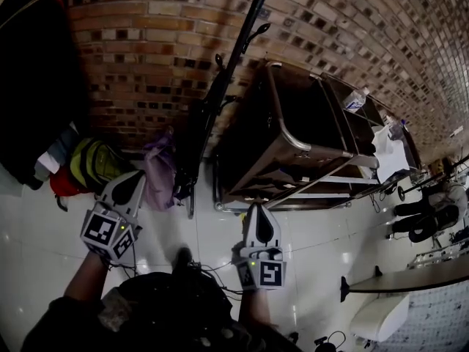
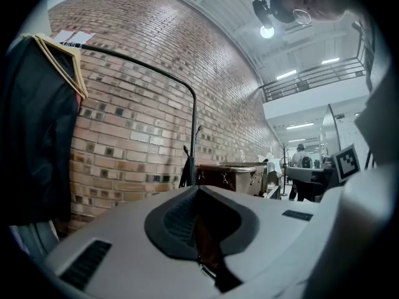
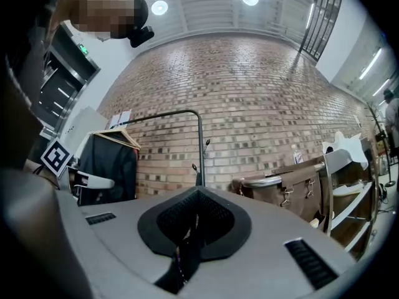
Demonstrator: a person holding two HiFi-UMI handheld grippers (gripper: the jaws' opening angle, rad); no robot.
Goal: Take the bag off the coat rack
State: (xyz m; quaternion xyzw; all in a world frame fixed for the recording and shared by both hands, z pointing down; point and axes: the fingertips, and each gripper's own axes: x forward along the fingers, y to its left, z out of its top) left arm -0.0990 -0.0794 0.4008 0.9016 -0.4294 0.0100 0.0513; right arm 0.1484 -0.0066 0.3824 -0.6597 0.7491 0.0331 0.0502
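Observation:
A black coat rack pole (image 1: 238, 46) leans up the brick wall in the head view. A dark bag (image 1: 195, 147) hangs from the pole's lower hooks. In the left gripper view the same bag (image 2: 186, 172) shows as a narrow dark shape beside the pole (image 2: 194, 136). My left gripper (image 1: 135, 177) is shut and empty, low and to the left of the bag. My right gripper (image 1: 260, 208) is also shut and empty, below and to the right of the bag. Both are well short of the bag. In the right gripper view the pole (image 3: 201, 148) rises just past the shut jaw tips.
A brown metal cart (image 1: 293, 145) stands right of the rack, with a brown buckled satchel (image 3: 298, 182) on it. A purple bag (image 1: 160, 171) and a yellow-green bag (image 1: 94, 163) lie left of the rack. Dark coats on wooden hangers (image 2: 37, 123) hang at far left. A table edge (image 1: 410, 277) is at lower right.

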